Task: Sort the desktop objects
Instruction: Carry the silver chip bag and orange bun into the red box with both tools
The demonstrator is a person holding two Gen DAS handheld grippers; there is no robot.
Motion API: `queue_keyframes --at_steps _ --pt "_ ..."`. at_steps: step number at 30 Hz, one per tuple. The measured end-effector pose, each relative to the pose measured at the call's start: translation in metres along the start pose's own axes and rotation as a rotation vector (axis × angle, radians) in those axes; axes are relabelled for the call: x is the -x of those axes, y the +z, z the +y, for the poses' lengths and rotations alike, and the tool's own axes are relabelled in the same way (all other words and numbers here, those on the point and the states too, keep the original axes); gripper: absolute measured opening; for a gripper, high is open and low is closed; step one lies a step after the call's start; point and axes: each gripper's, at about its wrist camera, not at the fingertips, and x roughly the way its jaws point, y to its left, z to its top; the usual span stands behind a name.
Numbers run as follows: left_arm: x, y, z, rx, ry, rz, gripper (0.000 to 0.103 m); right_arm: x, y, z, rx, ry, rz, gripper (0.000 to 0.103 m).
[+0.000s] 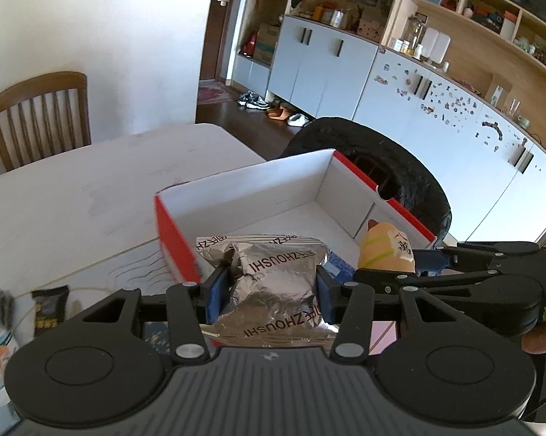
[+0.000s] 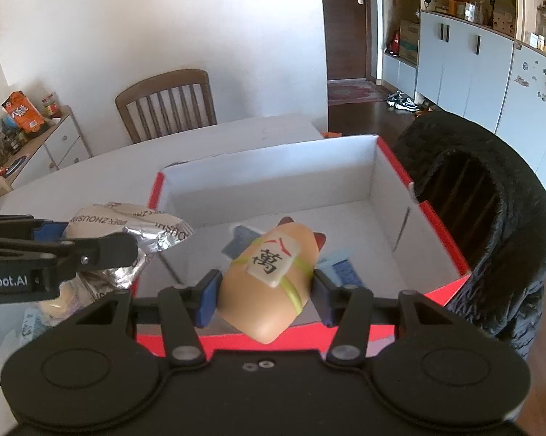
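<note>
The left gripper (image 1: 269, 290) fingers clamp a silver foil packet (image 1: 273, 279), its lower end hidden. The right gripper (image 2: 265, 296) fingers pinch a tan toy (image 2: 269, 279) above the red box (image 2: 440, 225), covering blue items inside.

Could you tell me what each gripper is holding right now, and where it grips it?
Left gripper: silver snack packet, pinched across its crumpled middle. Right gripper: tan toy, clamped on its two sides.

Home, dining/living area. White bench (image 2: 236, 138) with wooden slat-back chair (image 2: 167, 101) at 12 o'clock. Wall of pale cabinets (image 1: 345, 69) and open wooden shelves (image 1: 465, 18) crowded with jars, knick-knacks at 2 o'clock. Entry door (image 2: 349, 21) with shoes (image 2: 403, 101) on dark floor at 1 o'clock.
</note>
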Motion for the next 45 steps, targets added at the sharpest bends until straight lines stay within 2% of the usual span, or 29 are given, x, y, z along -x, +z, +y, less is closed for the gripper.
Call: queue_keyframes --at_steps 12,20,30,36,45 --pt "-0.053 0.019 -0.032 -0.056 -0.014 0.050 0.048 -0.030 0.021 -0.042 0.036 -0.017 0.015 0.051" --pt "-0.086 0.021 -0.039 -0.089 -0.039 0.100 0.048 -0.077 0.037 -0.066 0.036 0.013 0.092 0.051" --pt "-0.115 0.014 -0.041 -0.086 -0.056 0.173 0.048 -0.117 0.053 -0.056 0.128 0.044 0.149 0.051" --pt "-0.132 0.011 -0.041 -0.095 -0.044 0.227 0.048 -0.138 0.057 -0.057 0.113 0.050 0.216 0.050" --pt "-0.146 0.002 -0.037 -0.073 -0.064 0.318 0.048 -0.145 0.056 -0.049 0.151 0.028 0.286 0.051"
